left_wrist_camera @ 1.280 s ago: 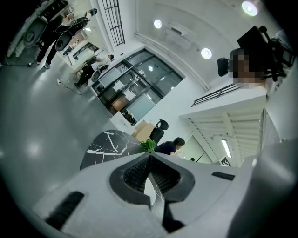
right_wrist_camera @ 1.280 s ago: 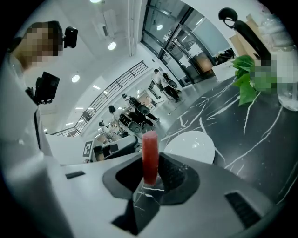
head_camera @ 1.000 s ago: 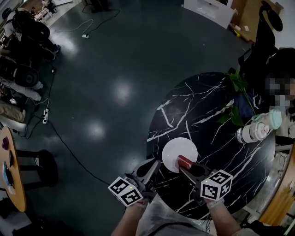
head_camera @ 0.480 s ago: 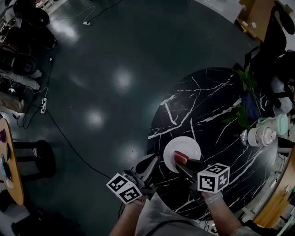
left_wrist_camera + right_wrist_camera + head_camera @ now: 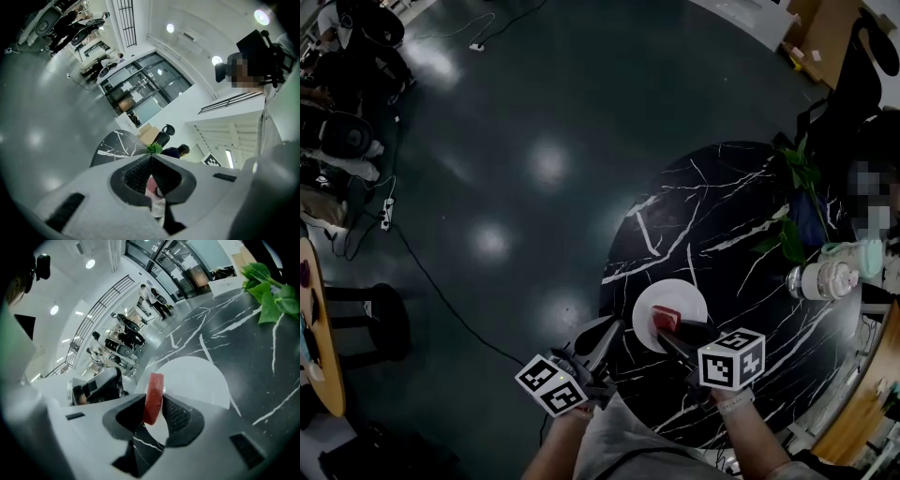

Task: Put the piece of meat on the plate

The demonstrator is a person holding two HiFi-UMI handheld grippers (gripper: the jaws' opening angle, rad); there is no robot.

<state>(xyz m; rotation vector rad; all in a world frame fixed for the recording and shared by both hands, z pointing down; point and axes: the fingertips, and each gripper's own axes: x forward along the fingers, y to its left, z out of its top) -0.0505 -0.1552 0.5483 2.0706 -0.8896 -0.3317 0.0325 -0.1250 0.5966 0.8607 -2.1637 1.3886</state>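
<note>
The piece of meat, a red slab, stands on edge between the pads of my right gripper, which is shut on it. It hangs low over the near part of the round white plate on the black marble table. The right gripper view shows the meat upright in the right gripper, with the plate just beyond and below. My left gripper hovers at the table's near left edge, beside the plate. Its jaws meet at the tips with nothing held.
A leafy green plant and a white lidded pot stand at the table's right side. Dark floor with a cable lies left of the table. A wooden table and a stool are at the far left.
My right gripper has sunk a little and carried the meat from the plate's near right rim in over the plate. The left gripper has stayed put.
</note>
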